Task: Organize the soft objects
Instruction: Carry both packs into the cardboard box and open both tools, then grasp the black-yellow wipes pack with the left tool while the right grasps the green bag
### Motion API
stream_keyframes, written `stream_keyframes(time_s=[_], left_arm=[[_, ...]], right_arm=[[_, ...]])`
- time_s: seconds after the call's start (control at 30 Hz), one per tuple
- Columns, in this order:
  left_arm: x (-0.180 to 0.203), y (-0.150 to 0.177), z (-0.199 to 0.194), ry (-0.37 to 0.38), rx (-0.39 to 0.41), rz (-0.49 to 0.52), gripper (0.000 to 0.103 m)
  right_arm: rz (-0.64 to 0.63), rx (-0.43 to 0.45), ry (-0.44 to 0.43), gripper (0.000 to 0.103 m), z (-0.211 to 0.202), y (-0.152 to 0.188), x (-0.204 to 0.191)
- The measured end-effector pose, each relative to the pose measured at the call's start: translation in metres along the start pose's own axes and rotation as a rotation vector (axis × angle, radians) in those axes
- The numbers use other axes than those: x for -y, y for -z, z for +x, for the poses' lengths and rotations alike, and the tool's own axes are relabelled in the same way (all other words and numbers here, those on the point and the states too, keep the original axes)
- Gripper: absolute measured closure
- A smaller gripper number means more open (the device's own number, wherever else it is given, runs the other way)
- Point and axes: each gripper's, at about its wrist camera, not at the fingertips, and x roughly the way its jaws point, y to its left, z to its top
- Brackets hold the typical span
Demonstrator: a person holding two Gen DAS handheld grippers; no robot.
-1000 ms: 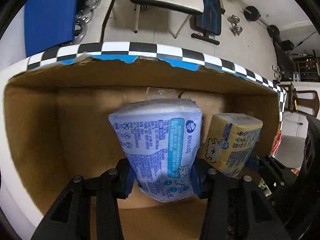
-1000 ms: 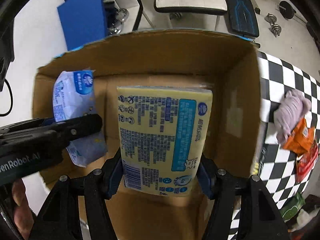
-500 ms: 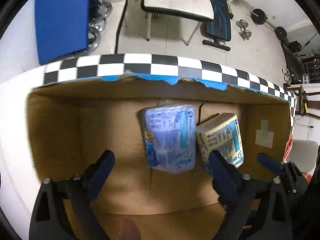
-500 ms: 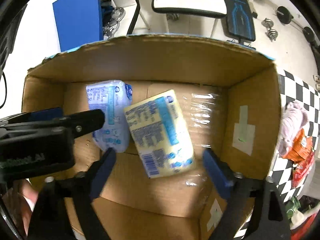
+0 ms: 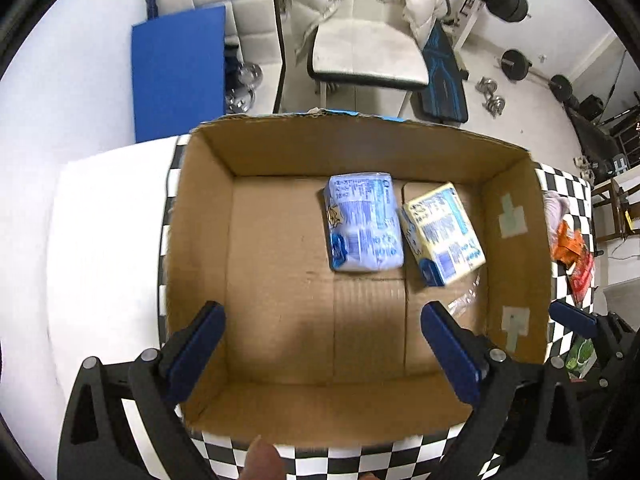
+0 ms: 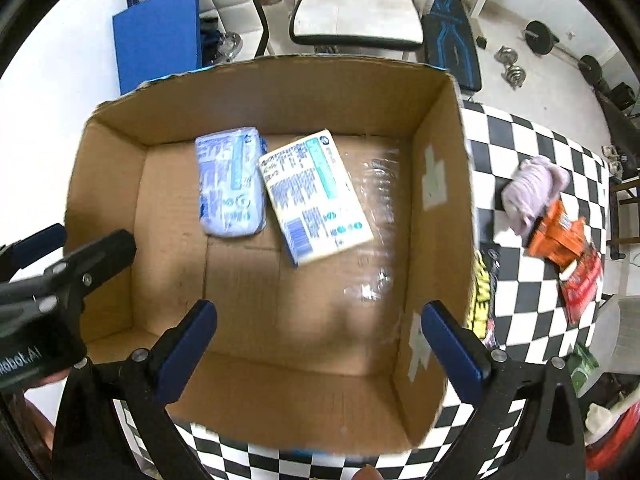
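A blue tissue pack [image 5: 362,222] and a yellow tissue pack [image 5: 444,234] lie side by side on the floor of an open cardboard box [image 5: 280,152]. Both show in the right wrist view, the blue pack [image 6: 230,182] left of the yellow pack [image 6: 316,196], inside the box [image 6: 440,160]. My left gripper [image 5: 320,344] is open and empty above the box's near side. My right gripper [image 6: 318,344] is open and empty, also above the near side. The left gripper's fingers [image 6: 96,252] show at the left of the right wrist view.
The box stands on a checkered table [image 6: 532,128]. Right of the box lie a lilac cloth [image 6: 532,188], orange and red snack bags [image 6: 564,236] and a yellow-black item [image 6: 482,292]. A white chair [image 5: 368,52] and gym weights stand on the floor behind.
Both grippers opened and let go of their packs. The packs dropped onto the box floor. Both grippers then pulled up and back from the box.
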Motion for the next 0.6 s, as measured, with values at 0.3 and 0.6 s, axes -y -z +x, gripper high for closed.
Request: stream_keyframes(time_s=[0.3,0.6], left_arm=[[0.003,0.047,-0.067,-0.023,0.15,0.011,0.003],[0.017,0.07,-0.106,0.011,0.203,-0.015,0.003]], right_arm=[[-0.011,0.146,0.009,0.0,-0.065,0.06,-0.003],[-0.008,0.214,-0.075,0.0,-0.11,0.096,-0.002]])
